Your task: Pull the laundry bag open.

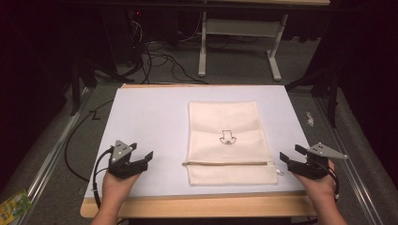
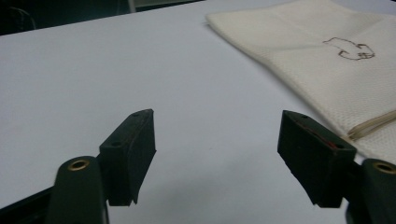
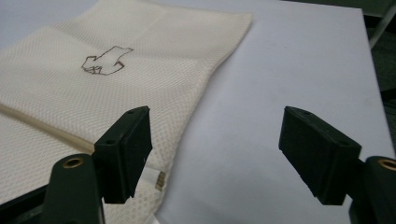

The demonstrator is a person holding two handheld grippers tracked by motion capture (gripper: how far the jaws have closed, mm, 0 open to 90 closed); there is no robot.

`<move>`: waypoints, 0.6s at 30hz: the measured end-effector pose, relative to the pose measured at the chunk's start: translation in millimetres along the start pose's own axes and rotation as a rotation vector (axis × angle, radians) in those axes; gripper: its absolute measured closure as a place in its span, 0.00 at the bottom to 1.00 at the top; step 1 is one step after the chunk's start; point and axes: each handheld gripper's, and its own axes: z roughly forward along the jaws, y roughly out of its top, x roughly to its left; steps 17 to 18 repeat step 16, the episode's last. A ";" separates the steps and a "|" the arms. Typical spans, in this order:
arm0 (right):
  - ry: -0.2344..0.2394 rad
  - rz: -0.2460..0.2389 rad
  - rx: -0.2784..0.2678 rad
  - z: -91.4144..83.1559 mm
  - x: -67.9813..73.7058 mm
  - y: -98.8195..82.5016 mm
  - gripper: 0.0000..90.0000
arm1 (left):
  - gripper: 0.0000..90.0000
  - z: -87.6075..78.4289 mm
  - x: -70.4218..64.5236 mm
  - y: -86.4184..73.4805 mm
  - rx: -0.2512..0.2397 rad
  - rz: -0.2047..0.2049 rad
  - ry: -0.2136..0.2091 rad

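Observation:
A cream mesh pouch [image 1: 229, 140] lies flat in the middle of the white sheet [image 1: 150, 117], with a small dark outline drawing [image 1: 228, 137] on it and a zipper line [image 1: 225, 163] across its near end. My left gripper [image 1: 141, 157] rests open on the sheet, well left of the pouch. In the left gripper view the pouch [image 2: 327, 60] lies ahead to the right, beyond the empty gripper [image 2: 217, 149]. My right gripper [image 1: 290, 158] stands open just right of the pouch's near right corner. In the right gripper view the pouch [image 3: 116, 79] lies ahead of the gripper [image 3: 215, 149], whose left jaw hangs over the cloth's edge.
The sheet covers a wooden table [image 1: 197, 206] whose bare front edge lies near the hands. Beyond the far edge stand a white table frame [image 1: 239, 42] and loose cables [image 1: 159, 61] on the floor. A green packet [image 1: 13, 206] lies at the lower left.

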 end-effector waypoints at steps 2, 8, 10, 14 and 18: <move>-0.024 0.013 -0.012 -2.6 -5.6 -0.6 0.24 | 0.26 -2.9 5.1 -6.2 -0.002 -0.020 0.026; -0.045 0.020 -0.009 -0.3 -9.5 -2.1 0.22 | 0.23 1.5 0.4 -5.8 -0.006 0.012 0.026; -0.048 0.016 -0.003 0.3 -7.9 -2.2 0.23 | 0.23 3.0 -2.1 -5.8 0.002 0.037 0.019; -0.049 0.013 0.003 1.4 -7.5 -2.6 0.23 | 0.23 3.1 -2.6 -5.7 0.002 0.040 0.013; -0.047 0.015 -0.006 0.6 -8.1 -2.7 0.23 | 0.23 2.0 -1.5 -5.1 -0.008 0.036 0.016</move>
